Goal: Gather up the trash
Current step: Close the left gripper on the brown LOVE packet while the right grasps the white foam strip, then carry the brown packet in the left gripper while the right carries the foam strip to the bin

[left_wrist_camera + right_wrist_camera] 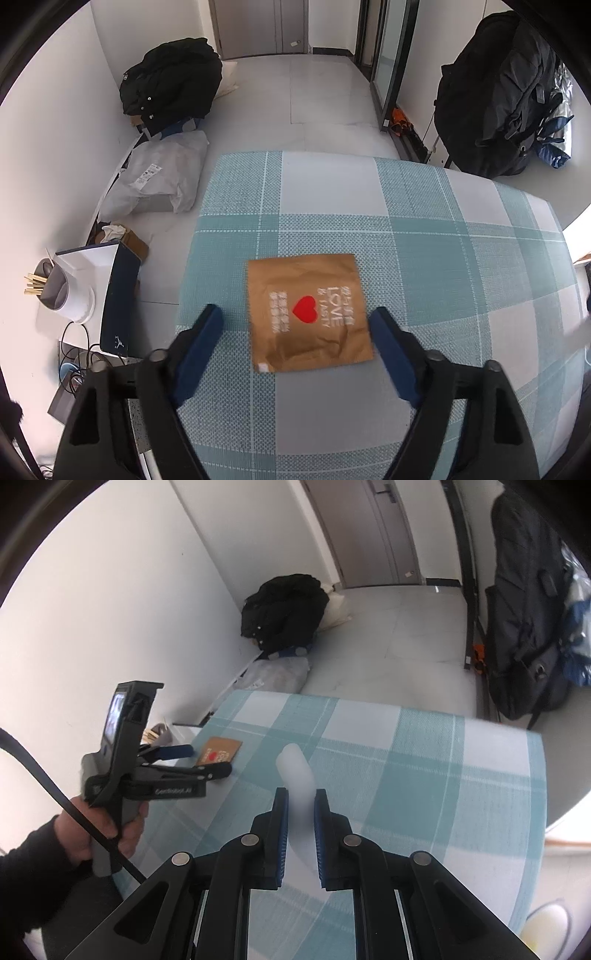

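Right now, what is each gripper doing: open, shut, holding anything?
Left gripper: open, empty, jaws either side of the brown bag on the table.
Right gripper: shut on a white tube.

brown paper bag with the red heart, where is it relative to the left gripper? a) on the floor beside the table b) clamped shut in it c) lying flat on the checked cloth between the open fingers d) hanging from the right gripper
c: the brown paper bag with the red heart lies flat on the teal and white checked tablecloth, with the left gripper open around it.
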